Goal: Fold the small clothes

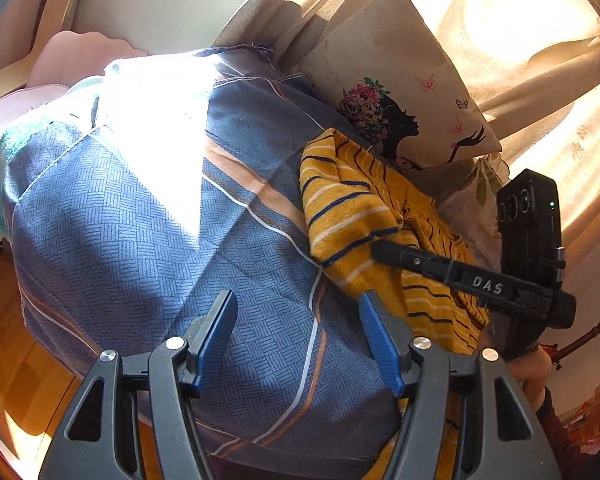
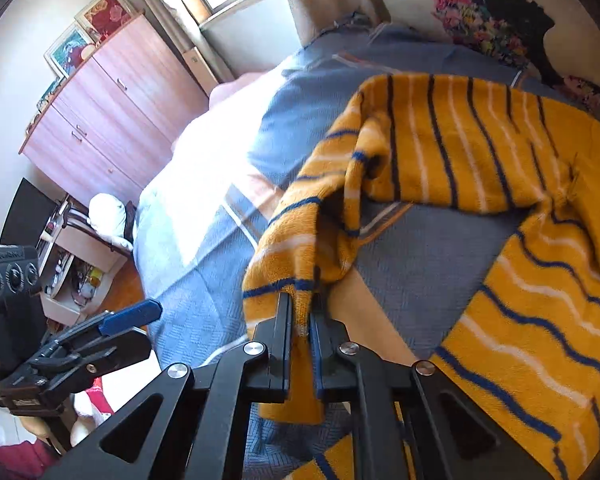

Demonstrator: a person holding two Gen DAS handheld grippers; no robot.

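- The bed (image 2: pixel 204 216) has a blue cover; the yellow striped garment (image 2: pixel 460 152) lies on its right side, near the pillow (image 1: pixel 400 80).
- The garment looks soft, light and fluffy; I judge it will sag, so I should hold it at edges and corners.
- My right gripper (image 2: pixel 300 320) is clamped on one edge of it.
- My left gripper (image 1: pixel 298 344) stands apart, empty, over the cover.
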